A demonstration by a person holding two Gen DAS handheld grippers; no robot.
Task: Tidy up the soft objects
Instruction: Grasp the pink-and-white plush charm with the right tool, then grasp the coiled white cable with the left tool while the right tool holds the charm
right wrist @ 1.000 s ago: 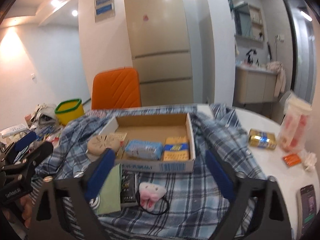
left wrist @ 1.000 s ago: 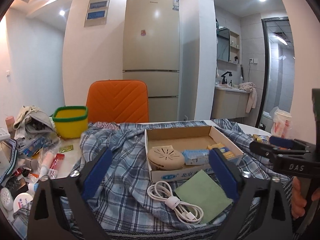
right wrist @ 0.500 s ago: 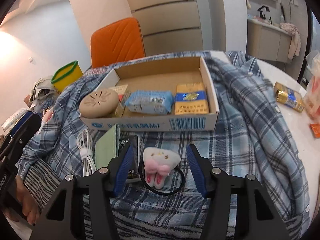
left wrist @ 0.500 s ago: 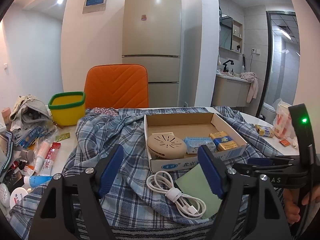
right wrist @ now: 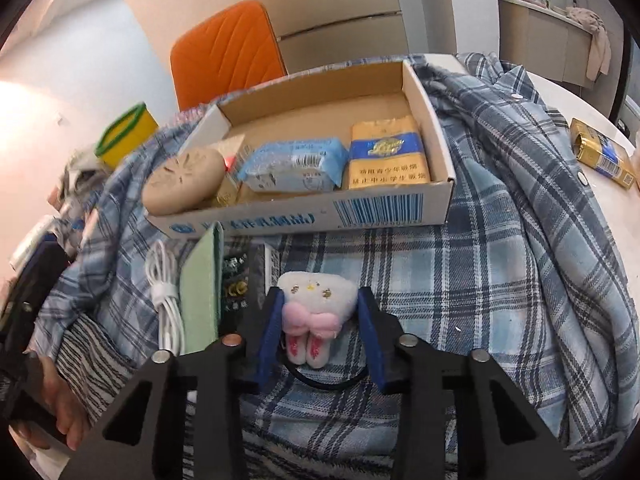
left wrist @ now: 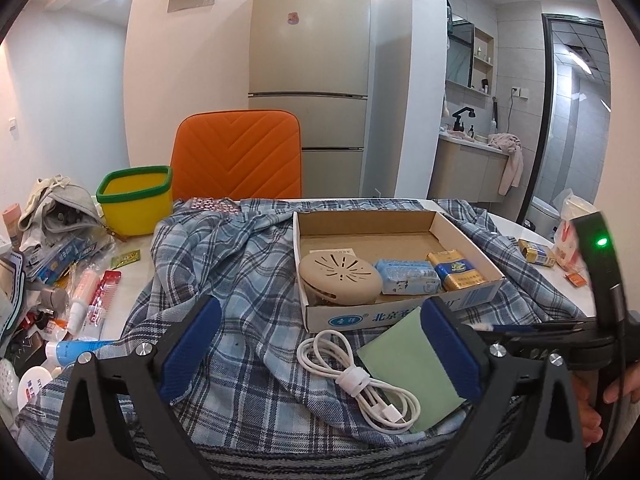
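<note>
On shirt (right wrist: 500,264) | right fingers (right wrist: 370,332) now clamp plush toy (right wrist: 316,312) | left fingers (left wrist: 192,352) opening wide

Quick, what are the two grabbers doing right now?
Left gripper: jaws opening, nothing between them.
Right gripper: shut on the small white plush toy with a pink bow.

The black hair loop (right wrist: 332,384) runs partly hidden under the plush toy (right wrist: 316,312).
</note>
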